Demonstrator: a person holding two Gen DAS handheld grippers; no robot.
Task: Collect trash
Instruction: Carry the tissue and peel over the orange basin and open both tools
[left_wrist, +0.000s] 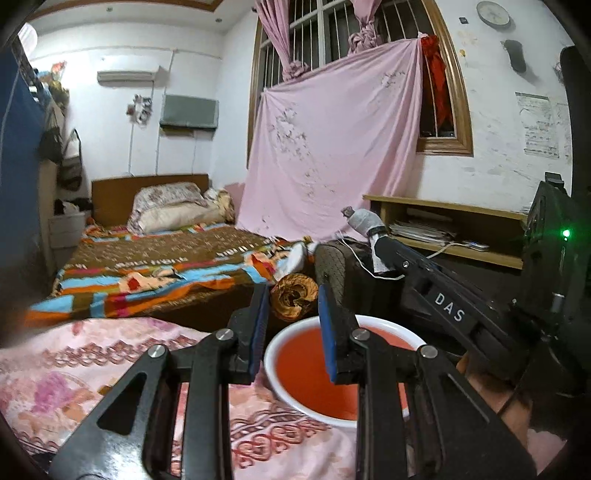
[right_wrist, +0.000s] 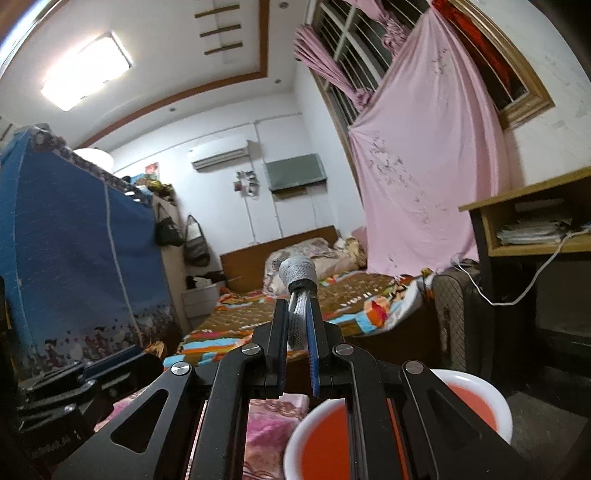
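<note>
grey wrapper pinched between right fingers

A white bowl with a red inside sits under black, blue-padded left tongs; pink floral cloth beneath, a striped orange, blue and brown bedspread and pink sheet beyond.

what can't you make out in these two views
- Bowl: near rim hidden behind the left tool in the left wrist view; cut by the bottom edge in the right wrist view.
- Grey-wrapped item clamped in the right tool: lower end hidden between the fingers; what it is, unclear.
- Wall paper notice: print too small to read.
</note>
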